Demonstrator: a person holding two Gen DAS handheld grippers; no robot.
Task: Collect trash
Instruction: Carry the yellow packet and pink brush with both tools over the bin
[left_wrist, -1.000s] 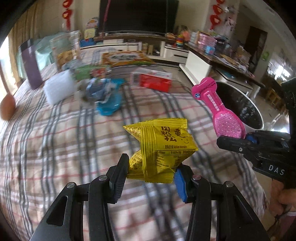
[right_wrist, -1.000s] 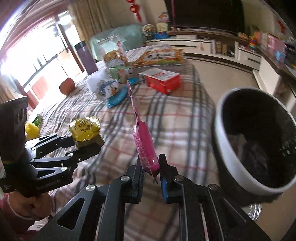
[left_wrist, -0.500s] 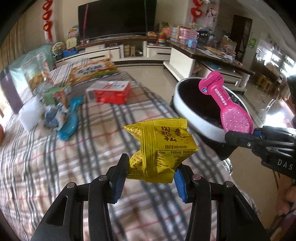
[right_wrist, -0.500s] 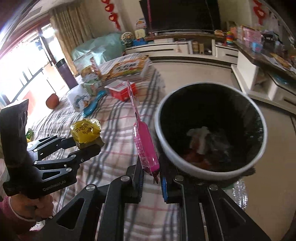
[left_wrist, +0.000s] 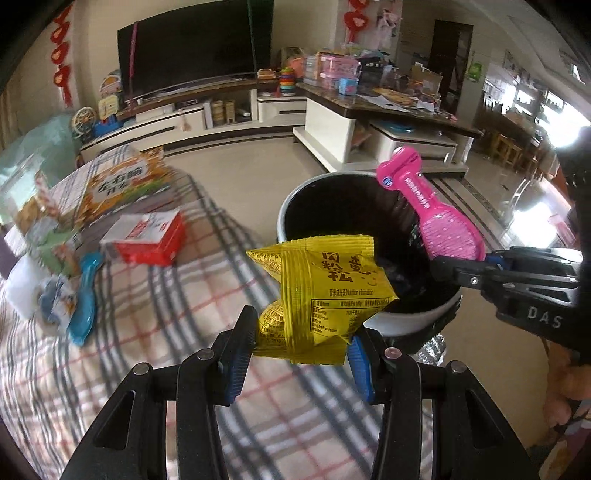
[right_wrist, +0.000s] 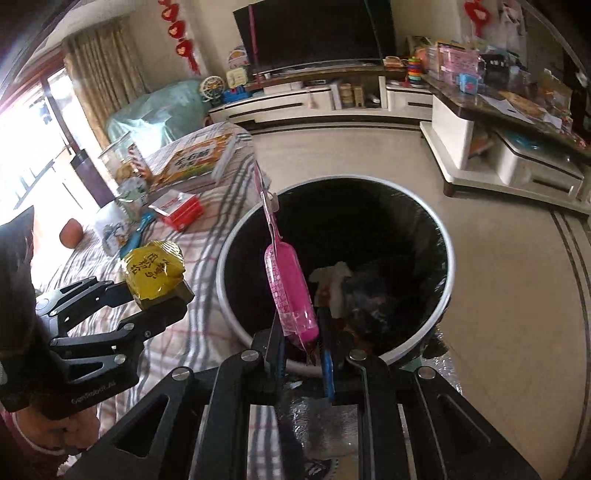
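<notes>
Your left gripper (left_wrist: 301, 341) is clamped on the yellow packet (left_wrist: 319, 295), which sits at the centre of the left view, in front of the near rim of the bin (left_wrist: 284, 218) rather than clearly over its mouth; in the right view the packet (right_wrist: 153, 273) hangs at the left, above the plaid cloth (right_wrist: 207, 254) and just beside the bin. Carry it rightward until it is wholly over the dark opening before you part the fingers, since a light, puffed foil pillow with crimped ends will likely drift or catch on the rim. Farther right, your right gripper (right_wrist: 301, 350) is closed on the low end of the pink brush pack (right_wrist: 290, 291), which stands up over the bin's mouth (right_wrist: 369, 229) at centre frame. That one looks ready: open cleanly and let the stiff, glossy, bumpy blister slide in bottom first, minding that its long thin hanger card may tip against the rim. The bin is round, white-rimmed, lined in black film, with crumpled scraps already at the bottom. Other clutter lies on the cloth at the left of both views.
</notes>
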